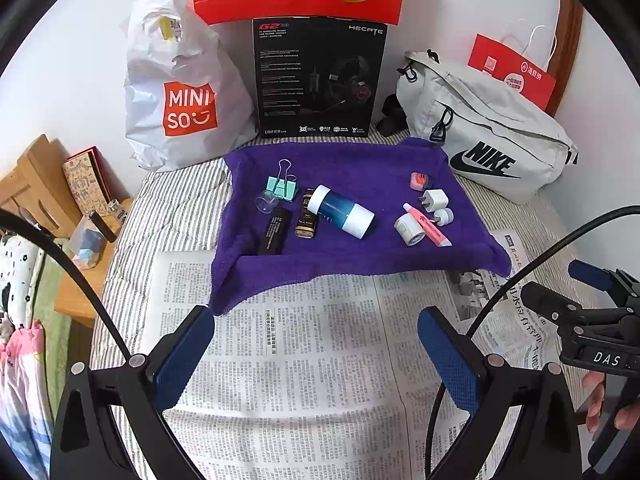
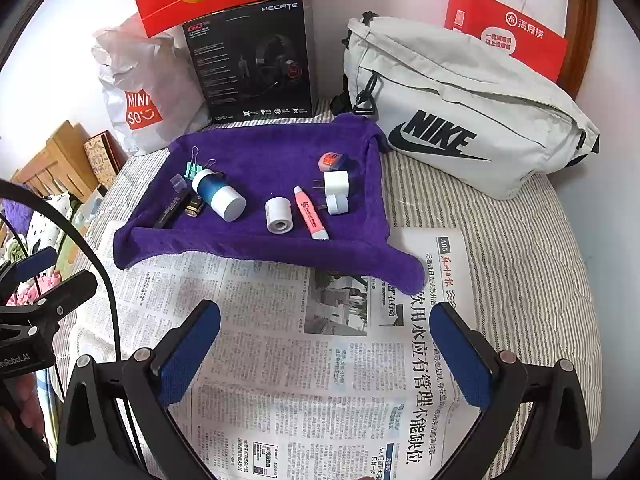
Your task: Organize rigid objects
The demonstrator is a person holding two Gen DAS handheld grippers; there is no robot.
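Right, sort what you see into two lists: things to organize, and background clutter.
To organize, all lying on the purple towel:
blue and white bottle
mint binder clip
pink tube
white charger plug
white tape roll
black tube

Just lying about:
Miniso bag
headset box
Nike bag
newspaper

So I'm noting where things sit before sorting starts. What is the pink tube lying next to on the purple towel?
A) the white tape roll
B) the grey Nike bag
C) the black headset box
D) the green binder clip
A: the pink tube lies on the purple towel right beside the white tape roll, far from the clip.
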